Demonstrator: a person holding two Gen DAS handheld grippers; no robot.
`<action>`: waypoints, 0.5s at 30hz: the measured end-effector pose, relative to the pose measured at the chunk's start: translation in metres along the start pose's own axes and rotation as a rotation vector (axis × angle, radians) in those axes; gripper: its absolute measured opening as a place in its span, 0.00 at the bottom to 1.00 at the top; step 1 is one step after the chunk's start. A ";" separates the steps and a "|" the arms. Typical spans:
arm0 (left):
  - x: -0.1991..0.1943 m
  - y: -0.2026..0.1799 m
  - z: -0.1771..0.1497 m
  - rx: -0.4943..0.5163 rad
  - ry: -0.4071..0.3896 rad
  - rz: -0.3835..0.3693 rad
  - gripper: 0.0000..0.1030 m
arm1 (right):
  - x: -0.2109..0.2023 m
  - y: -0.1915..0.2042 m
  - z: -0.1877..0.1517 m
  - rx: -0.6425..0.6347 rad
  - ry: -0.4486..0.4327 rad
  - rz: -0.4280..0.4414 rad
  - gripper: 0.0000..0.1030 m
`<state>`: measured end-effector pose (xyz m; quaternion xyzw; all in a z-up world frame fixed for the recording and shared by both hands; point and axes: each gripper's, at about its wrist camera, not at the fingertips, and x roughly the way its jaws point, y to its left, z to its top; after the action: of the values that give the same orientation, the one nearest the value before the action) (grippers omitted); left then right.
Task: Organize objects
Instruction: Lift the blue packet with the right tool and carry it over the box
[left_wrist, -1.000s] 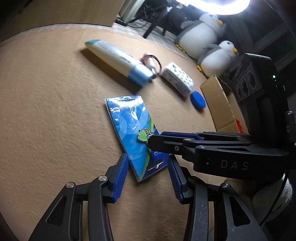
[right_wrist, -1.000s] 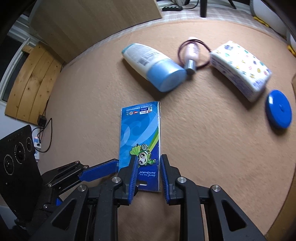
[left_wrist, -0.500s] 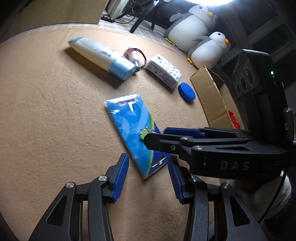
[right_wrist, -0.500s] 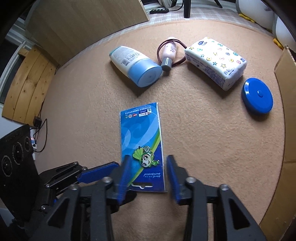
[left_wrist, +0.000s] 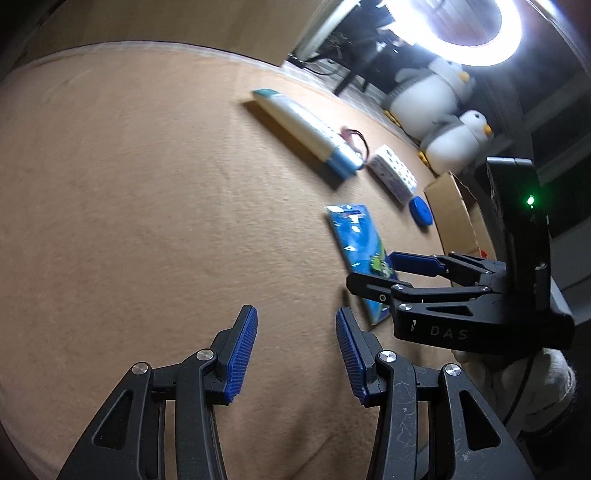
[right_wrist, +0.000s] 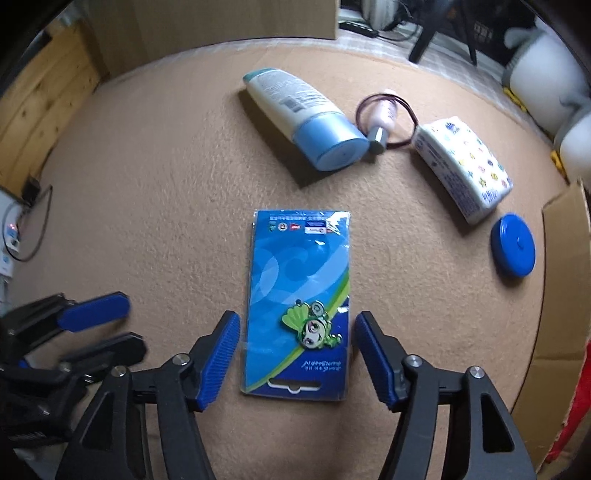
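Note:
A flat blue card pack with a green mascot pin (right_wrist: 301, 295) lies on the tan carpet; it also shows in the left wrist view (left_wrist: 360, 247). My right gripper (right_wrist: 297, 332) is open, its blue pads on either side of the pack's near end, not touching it. My left gripper (left_wrist: 295, 336) is open and empty over bare carpet, to the left of the pack. The right gripper (left_wrist: 373, 271) shows in the left wrist view over the pack's near end.
A white and blue lotion bottle (right_wrist: 303, 114), a small pink bottle with a dark band (right_wrist: 384, 118), a patterned tissue pack (right_wrist: 465, 166) and a blue round lid (right_wrist: 512, 249) lie beyond. A cardboard box (right_wrist: 565, 295) stands at right. Two penguin toys (left_wrist: 436, 99) sit behind.
My right gripper opened and let go of the card pack, which now lies flat. My left gripper swung left, away from the pack.

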<state>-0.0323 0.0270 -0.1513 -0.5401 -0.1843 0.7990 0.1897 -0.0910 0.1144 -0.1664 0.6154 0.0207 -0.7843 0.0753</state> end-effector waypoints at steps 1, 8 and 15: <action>-0.002 0.002 -0.001 -0.007 -0.004 -0.001 0.46 | 0.001 0.002 0.001 -0.009 -0.001 -0.013 0.61; -0.010 0.007 -0.004 -0.018 -0.025 -0.005 0.46 | 0.001 0.005 0.003 -0.035 -0.005 -0.043 0.61; -0.009 0.001 -0.004 -0.008 -0.024 -0.009 0.46 | -0.004 0.001 -0.002 -0.041 -0.014 -0.036 0.50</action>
<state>-0.0253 0.0217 -0.1458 -0.5303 -0.1921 0.8039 0.1891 -0.0882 0.1139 -0.1625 0.6076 0.0471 -0.7894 0.0738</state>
